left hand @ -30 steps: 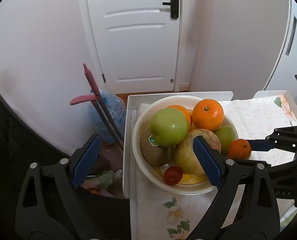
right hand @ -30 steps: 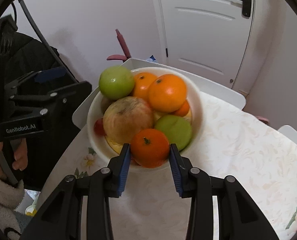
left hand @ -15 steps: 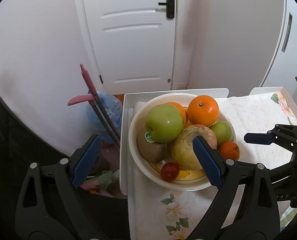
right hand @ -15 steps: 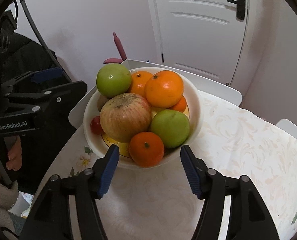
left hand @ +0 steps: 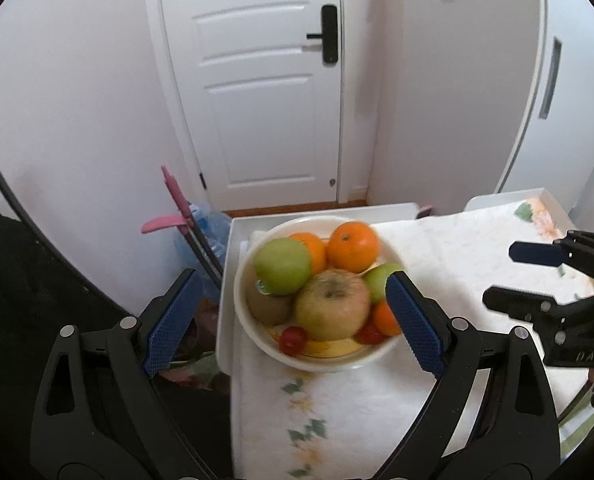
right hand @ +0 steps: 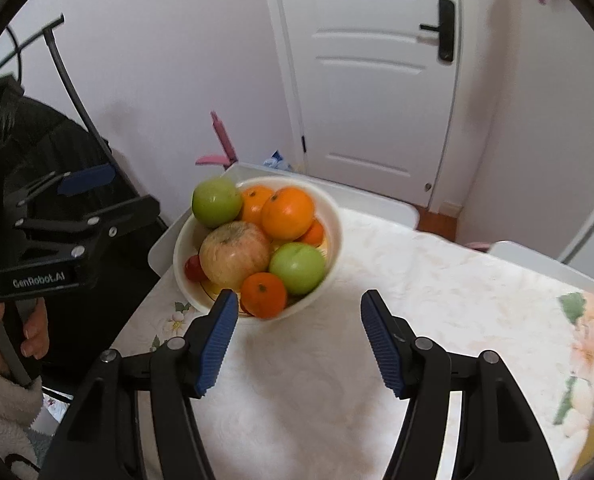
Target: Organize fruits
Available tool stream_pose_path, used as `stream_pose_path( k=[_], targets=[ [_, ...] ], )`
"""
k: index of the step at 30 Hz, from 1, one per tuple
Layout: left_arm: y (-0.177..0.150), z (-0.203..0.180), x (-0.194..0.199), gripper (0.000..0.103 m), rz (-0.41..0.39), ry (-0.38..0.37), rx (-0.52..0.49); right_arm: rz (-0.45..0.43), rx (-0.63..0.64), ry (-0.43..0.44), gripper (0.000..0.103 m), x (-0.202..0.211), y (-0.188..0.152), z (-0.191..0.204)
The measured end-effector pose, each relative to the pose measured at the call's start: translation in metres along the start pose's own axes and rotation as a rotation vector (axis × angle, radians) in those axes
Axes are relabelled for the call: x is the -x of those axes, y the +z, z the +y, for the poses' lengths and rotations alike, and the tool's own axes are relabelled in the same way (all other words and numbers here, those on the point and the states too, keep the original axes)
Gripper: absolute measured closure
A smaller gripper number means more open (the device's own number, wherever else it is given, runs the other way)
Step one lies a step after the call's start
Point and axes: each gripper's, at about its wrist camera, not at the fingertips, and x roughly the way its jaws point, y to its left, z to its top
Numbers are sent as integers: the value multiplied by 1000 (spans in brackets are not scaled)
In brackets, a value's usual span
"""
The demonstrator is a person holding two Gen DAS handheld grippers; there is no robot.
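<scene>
A white bowl (left hand: 243, 312) piled with fruit stands at the far left end of the table. It holds two green apples (right hand: 297, 268), a big red-yellow apple (right hand: 233, 254), oranges (right hand: 287, 212), a kiwi (left hand: 267, 308), cherry tomatoes (left hand: 293, 340) and a small mandarin (right hand: 263, 294) at the near rim. My right gripper (right hand: 300, 296) hangs open just short of the bowl (right hand: 335, 236), nothing between its fingers. My left gripper (left hand: 291, 276) is open too, above and before the bowl. Each gripper shows in the other's view: the right gripper (left hand: 513, 278) and the left gripper (right hand: 135, 188).
A floral tablecloth (right hand: 437, 300) covers the white table (left hand: 233, 240). Beyond the table's left end stand a pink-handled tool (left hand: 177, 200) and a water bottle (left hand: 207, 224). A white door (left hand: 257, 80) is behind. A hand (right hand: 37, 328) in a fluffy white sleeve holds the left gripper.
My right gripper has let go of the small mandarin, which now lies in the bowl, and has opened. Both grippers have drawn back and risen away from the bowl.
</scene>
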Motion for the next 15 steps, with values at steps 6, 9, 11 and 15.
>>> stream_pose_path(
  k=[6,9,11,15],
  targets=[
    [2,-39,46,5,-31,20,6,-70,-42,-71,44,69,-5,-20],
    [-1,-56,69,5,-47,27,18,-88,-83,-118,44,98,-14,-30],
    [-4,-68,86,2,-62,28,31,-102,-120,-157,42,121,-22,-38],
    [-9,-85,114,0,-105,25,53,-142,-152,-222,16,156,-38,-45]
  ],
)
